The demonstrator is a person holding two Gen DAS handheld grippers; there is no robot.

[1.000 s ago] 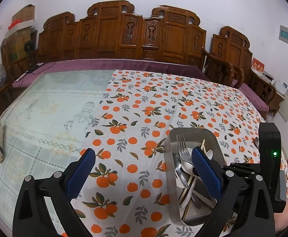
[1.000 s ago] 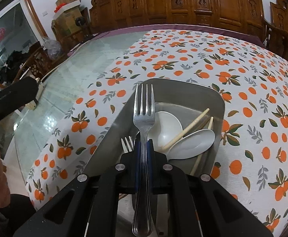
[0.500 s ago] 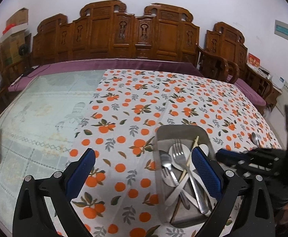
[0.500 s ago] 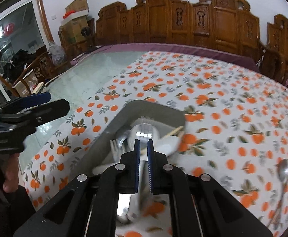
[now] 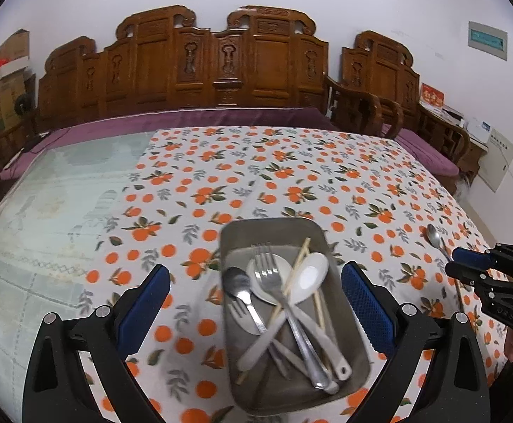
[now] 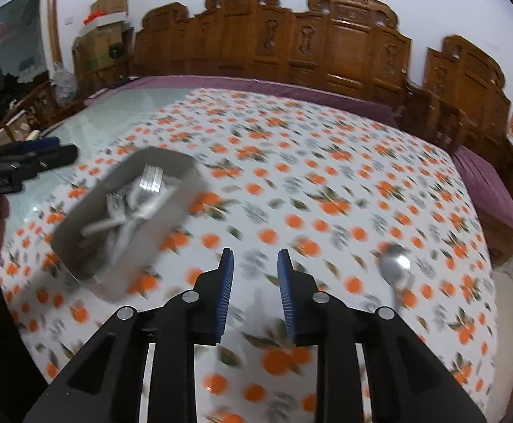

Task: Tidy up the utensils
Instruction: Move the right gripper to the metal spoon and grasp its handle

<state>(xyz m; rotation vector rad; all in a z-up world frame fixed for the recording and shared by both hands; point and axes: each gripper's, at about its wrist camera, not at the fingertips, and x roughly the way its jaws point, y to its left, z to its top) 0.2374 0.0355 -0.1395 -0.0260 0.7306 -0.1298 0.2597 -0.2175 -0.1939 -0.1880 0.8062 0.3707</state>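
A metal tray (image 5: 353, 338) sits on the orange-print tablecloth and holds forks, a metal spoon, white ceramic spoons and chopsticks. The fork (image 5: 274, 283) lies on top of the pile. My left gripper (image 5: 254, 294) is wide open and empty, its fingers either side of the tray's near half. My right gripper (image 6: 254, 264) is open and empty above the cloth, right of the tray (image 6: 172, 208); it also shows in the left wrist view (image 5: 468, 264). A loose metal spoon (image 6: 394, 269) lies on the cloth to its right, also in the left wrist view (image 5: 434, 238).
The tablecloth (image 5: 291, 183) covers the right part of a glass-topped table (image 5: 62, 190). Carved wooden benches (image 5: 221, 67) with purple cushions line the far side. A wooden armchair (image 5: 362, 109) stands at the right. The left gripper shows at the left edge of the right wrist view (image 6: 27, 158).
My right gripper let go of the fork, which now lies in the tray, then opened and swung right toward the loose spoon. My left gripper shifted so the tray sits between its fingers.
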